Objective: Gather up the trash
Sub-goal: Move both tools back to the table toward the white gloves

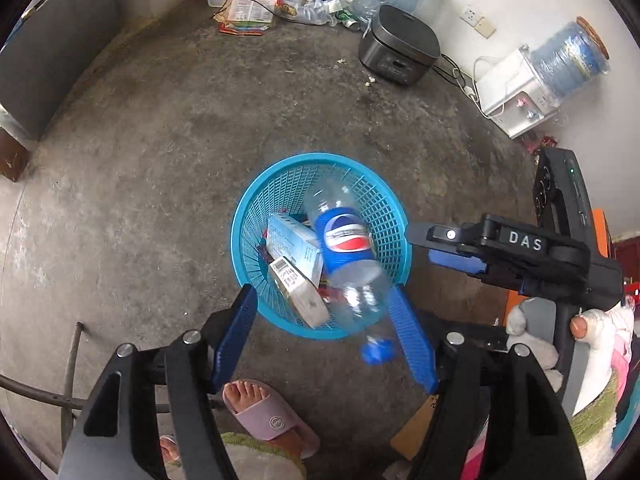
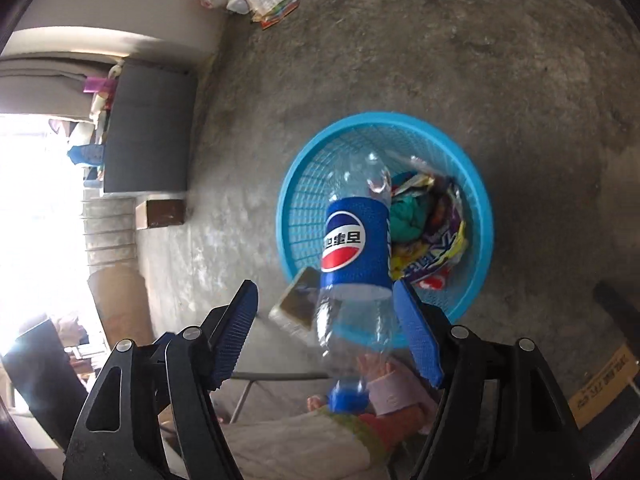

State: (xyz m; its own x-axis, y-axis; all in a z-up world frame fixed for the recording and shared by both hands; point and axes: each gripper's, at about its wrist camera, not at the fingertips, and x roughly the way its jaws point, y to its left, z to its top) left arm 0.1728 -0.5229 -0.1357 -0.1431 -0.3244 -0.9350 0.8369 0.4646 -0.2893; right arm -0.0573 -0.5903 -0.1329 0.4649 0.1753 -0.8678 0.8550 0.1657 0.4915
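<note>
A blue mesh basket [image 1: 320, 157] [image 2: 384, 114] stands on the concrete floor, holding a light blue box [image 1: 292, 240], a white box [image 1: 300, 292] and crumpled wrappers [image 2: 436, 224]. A clear Pepsi bottle [image 1: 344, 236] [image 2: 356, 248] with a blue label is blurred over the basket's near rim, cap towards me. It lies between the spread fingers of both grippers, and no pad presses on it. My left gripper [image 1: 320, 290] is open above the basket. My right gripper [image 2: 325, 284] is open too; in the left wrist view it [image 1: 420, 244] reaches in from the right at the basket's rim. The white box [image 2: 296, 308] looks blurred at the near rim.
A litter pile [image 1: 256, 4] lies by the far wall, beside a black cooker [image 1: 400, 48] and a white water dispenser [image 1: 516, 96]. A person's foot in a pink slipper [image 1: 268, 412] is close below the basket. A metal frame [image 1: 72, 360] and a cardboard box [image 2: 604, 384] are nearby.
</note>
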